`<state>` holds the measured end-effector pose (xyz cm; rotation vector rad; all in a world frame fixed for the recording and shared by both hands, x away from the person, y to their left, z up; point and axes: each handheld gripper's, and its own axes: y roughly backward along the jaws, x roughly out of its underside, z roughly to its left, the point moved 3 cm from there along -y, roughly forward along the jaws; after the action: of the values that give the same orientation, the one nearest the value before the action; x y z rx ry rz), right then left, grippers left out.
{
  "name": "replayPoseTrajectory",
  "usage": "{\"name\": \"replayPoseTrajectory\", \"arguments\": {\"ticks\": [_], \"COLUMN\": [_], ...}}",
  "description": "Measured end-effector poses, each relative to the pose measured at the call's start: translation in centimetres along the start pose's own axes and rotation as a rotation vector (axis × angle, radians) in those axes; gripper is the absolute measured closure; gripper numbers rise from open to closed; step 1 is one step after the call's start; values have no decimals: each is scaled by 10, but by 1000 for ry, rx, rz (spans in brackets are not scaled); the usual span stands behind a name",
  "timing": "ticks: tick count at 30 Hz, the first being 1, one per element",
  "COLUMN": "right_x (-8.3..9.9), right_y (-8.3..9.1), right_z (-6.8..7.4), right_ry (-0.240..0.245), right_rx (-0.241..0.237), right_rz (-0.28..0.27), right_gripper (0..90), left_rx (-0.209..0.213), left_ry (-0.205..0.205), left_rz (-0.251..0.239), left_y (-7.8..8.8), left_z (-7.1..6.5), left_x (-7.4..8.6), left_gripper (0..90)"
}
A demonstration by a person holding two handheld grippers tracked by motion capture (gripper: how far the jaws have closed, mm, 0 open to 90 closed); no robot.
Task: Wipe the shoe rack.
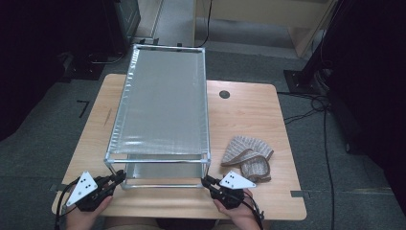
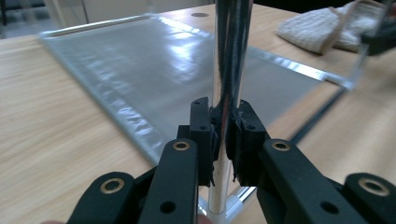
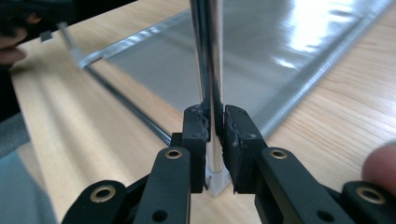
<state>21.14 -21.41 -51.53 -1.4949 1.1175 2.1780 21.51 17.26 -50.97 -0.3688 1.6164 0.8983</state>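
A metal-framed rack with two grey fabric shelves (image 1: 163,103) stands on the wooden table (image 1: 244,110). My left gripper (image 1: 119,176) is shut on the rack's near left upright post (image 2: 227,70), low down near the table. My right gripper (image 1: 207,181) is shut on the near right upright post (image 3: 208,56), also low. In both gripper views the shiny post runs straight up between the black jaws, with the lower shelf (image 2: 163,70) lying behind it. A person's hands hold both grippers at the table's near edge.
A beige knitted hat (image 1: 249,157) lies on the table just right of the rack, close to my right gripper. A dark round hole (image 1: 224,94) sits in the tabletop at the far right. Cables (image 1: 311,103) and dark equipment stand on the floor around the table.
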Motion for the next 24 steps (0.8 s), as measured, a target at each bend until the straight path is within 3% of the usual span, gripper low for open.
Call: {"name": "replayPoseTrajectory", "arguments": {"ticks": [1, 7, 12, 15, 16, 17, 21, 24], "right_x": [0, -1, 0, 0, 0, -2, -2, -2], "right_y": [-1, -8, -13, -13, -13, -13, -15, -16], "right_z": [-4, -17, -24, -29, -29, -31, -36, -40], "right_ry": [-8, -31, -52, -73, -73, -85, -108, -107], "right_rx": [6, 42, 65, 114, 114, 148, 163, 179], "right_rz": [-3, -38, -62, -66, -66, -67, -73, -73], "right_gripper": [790, 790, 790, 790, 790, 790, 788, 791], "left_rx": [16, 47, 77, 133, 133, 147, 172, 195], "left_ry": [-8, 0, 28, 10, 10, 6, -14, -6], "left_rz": [-2, -6, -5, 2, 2, 2, -4, 3], "left_y": [1, 4, 3, 1, 1, 0, -3, -5], "left_z": [-6, -17, -26, -37, -37, -41, -46, -49], "left_x": [1, 3, 2, 2, 2, 2, 0, -1], "left_gripper": [810, 808, 804, 803, 803, 803, 805, 803]}}
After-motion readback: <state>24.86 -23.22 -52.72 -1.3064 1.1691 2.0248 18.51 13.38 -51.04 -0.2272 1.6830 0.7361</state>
